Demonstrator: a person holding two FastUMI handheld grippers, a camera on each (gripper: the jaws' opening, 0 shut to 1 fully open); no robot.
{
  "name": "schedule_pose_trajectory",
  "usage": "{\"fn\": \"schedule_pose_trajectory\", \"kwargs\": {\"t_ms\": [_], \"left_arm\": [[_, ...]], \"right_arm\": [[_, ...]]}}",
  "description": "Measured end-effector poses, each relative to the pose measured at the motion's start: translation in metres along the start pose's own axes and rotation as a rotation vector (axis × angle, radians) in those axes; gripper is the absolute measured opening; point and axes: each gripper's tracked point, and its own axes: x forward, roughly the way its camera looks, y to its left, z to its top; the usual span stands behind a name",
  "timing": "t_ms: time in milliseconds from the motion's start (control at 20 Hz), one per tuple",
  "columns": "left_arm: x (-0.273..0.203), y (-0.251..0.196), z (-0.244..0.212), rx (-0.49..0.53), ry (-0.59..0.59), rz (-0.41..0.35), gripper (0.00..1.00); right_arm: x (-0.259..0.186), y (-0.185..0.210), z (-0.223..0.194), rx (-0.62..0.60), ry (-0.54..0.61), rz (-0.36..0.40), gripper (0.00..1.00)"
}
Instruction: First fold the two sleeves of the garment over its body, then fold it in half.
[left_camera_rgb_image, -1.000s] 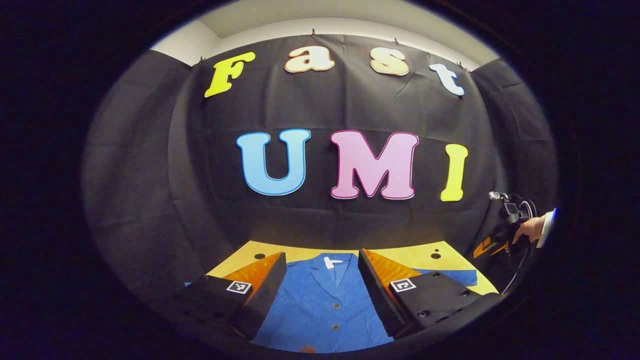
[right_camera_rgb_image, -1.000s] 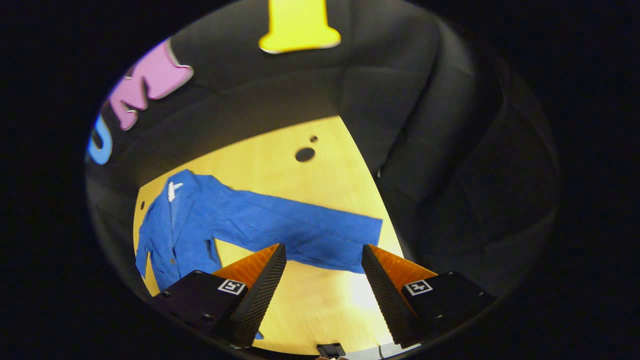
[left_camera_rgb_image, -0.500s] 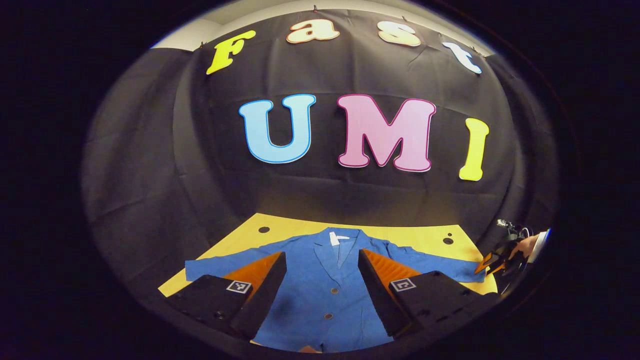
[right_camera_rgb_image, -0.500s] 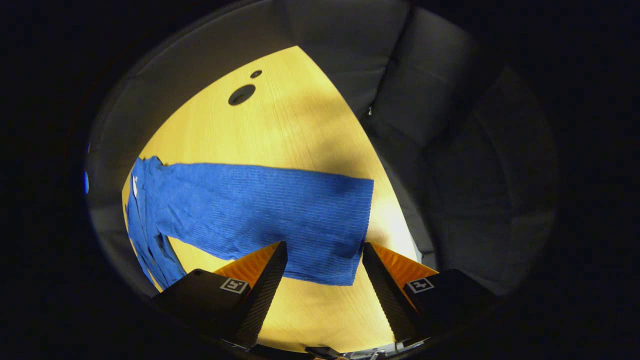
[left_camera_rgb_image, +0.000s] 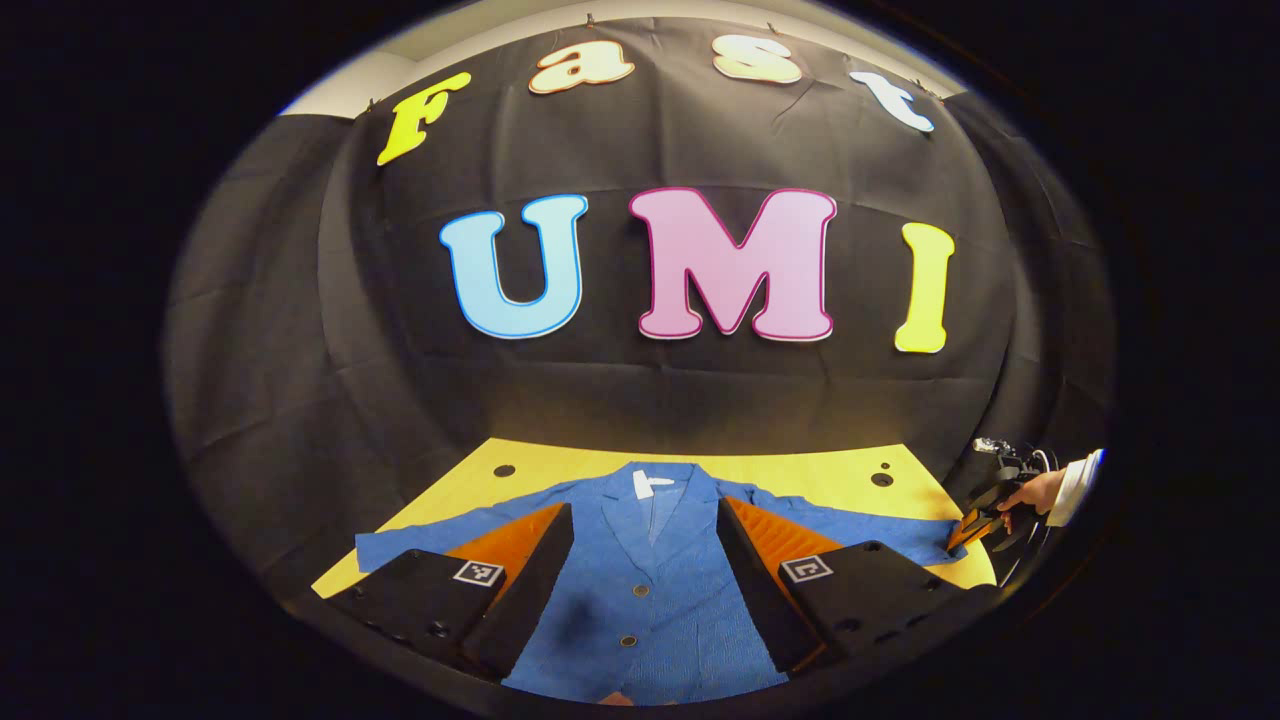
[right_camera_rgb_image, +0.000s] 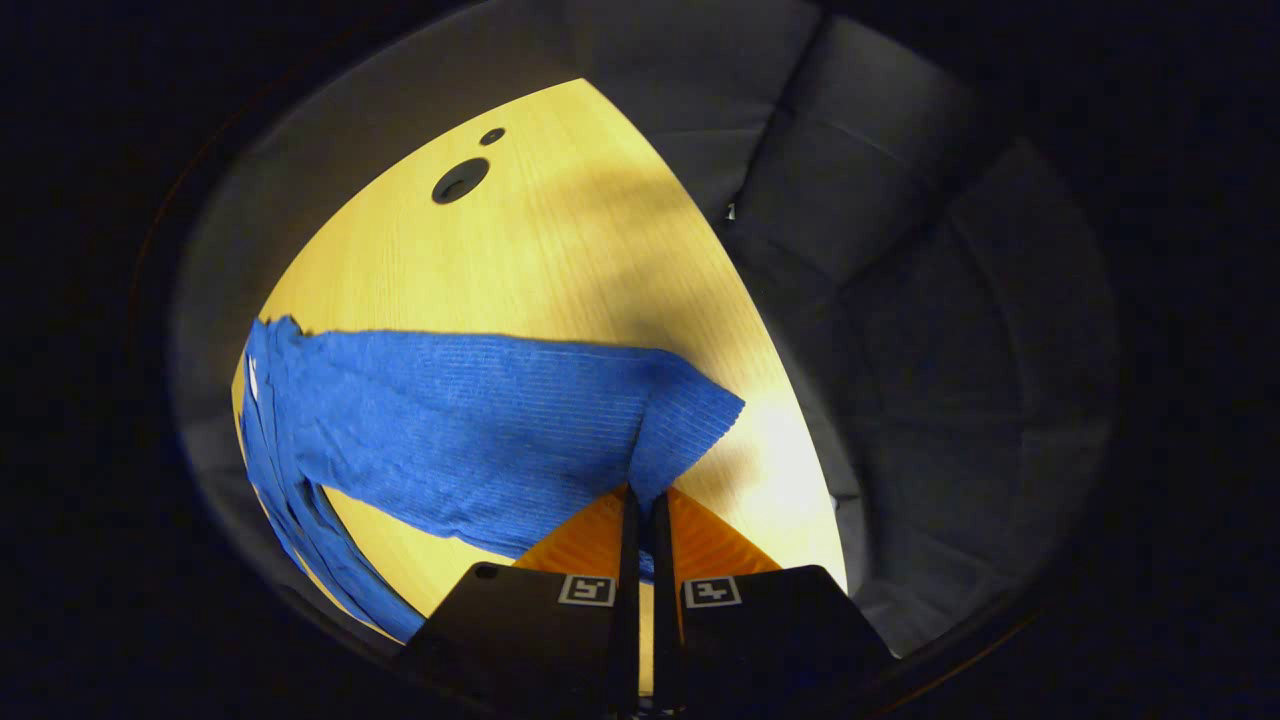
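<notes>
A blue button-up jacket (left_camera_rgb_image: 650, 600) lies flat on the yellow table (left_camera_rgb_image: 800, 475), collar toward the far wall, both sleeves spread outward. My left gripper (left_camera_rgb_image: 645, 525) hovers open above the jacket's chest, nothing between its fingers. In the right gripper view, my right gripper (right_camera_rgb_image: 640, 505) is shut on the cuff end of one blue sleeve (right_camera_rgb_image: 470, 420), and the cloth puckers where the fingers pinch it. That same gripper (left_camera_rgb_image: 972, 525), held by a hand, shows at the far right of the left gripper view, at the sleeve's tip.
The yellow table (right_camera_rgb_image: 560, 240) has dark round holes (right_camera_rgb_image: 460, 180) near its far corners. Black cloth walls close the booth behind and on both sides. The table's right edge runs close to the pinched cuff.
My right gripper went from open over the sleeve end to shut on the cuff, bunching the cloth. The left gripper view shifted slightly; that gripper stays open over the jacket.
</notes>
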Motion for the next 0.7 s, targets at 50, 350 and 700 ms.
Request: {"fn": "schedule_pose_trajectory", "kwargs": {"t_ms": [50, 350, 700], "left_arm": [[-0.002, 0.002, 0.002, 0.011, -0.012, 0.003, 0.83], [-0.015, 0.039, 0.0, -0.003, -0.036, 0.016, 0.83], [-0.037, 0.114, -0.003, -0.019, -0.09, -0.026, 0.83]], "right_arm": [[-0.004, -0.001, 0.001, 0.001, -0.019, 0.002, 0.05], [-0.053, 0.029, 0.009, -0.058, -0.251, -0.013, 0.06], [-0.205, 0.113, -0.019, -0.189, -0.636, -0.048, 0.05]]}}
